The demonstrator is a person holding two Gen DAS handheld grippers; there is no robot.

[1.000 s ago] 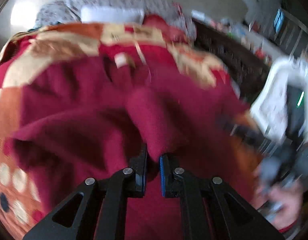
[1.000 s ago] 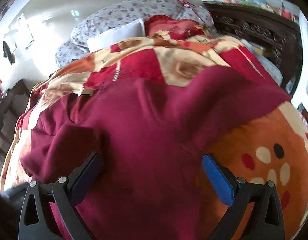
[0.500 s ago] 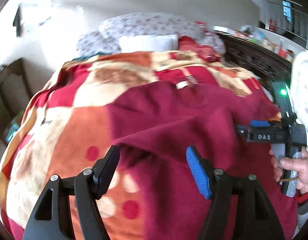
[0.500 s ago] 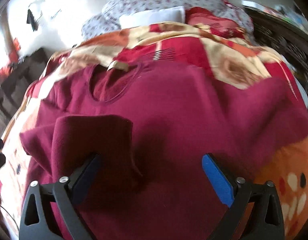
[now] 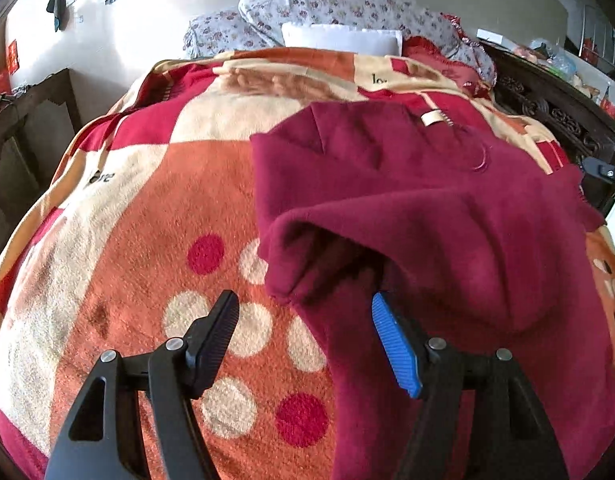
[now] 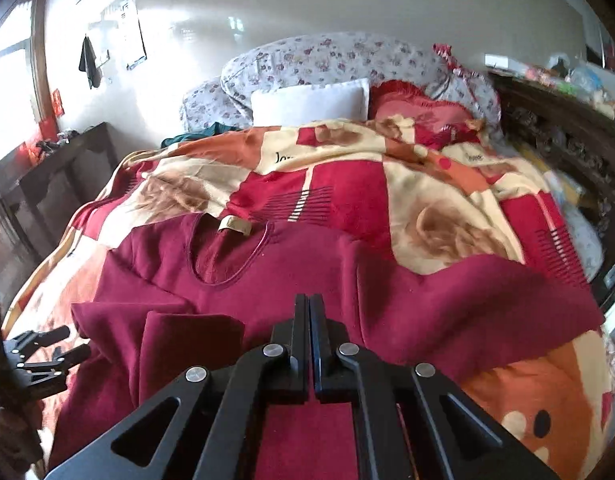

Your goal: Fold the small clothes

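A: Where was the dark red fleece sweater (image 6: 347, 280)?

B: On the patterned orange blanket (image 5: 147, 240), left sleeve folded in. My right tool (image 6: 309, 312) was clamped empty; left tool (image 5: 305, 320) gaped empty.

A: Risk?

B: Snagging could undo that fold.

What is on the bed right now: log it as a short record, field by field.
garment: maroon sweater lying spread on the blanket, neckline and label toward the pillows
fold state: one sleeve laid across the body; the other side lies unfolded
surface: patterned blanket in red, orange and cream on a bed
left tool: open, hovering over the sweater's edge, nothing between the pads
right tool: shut above the sweater; whether it pinches cloth cannot be told
background: white pillow, floral bedding
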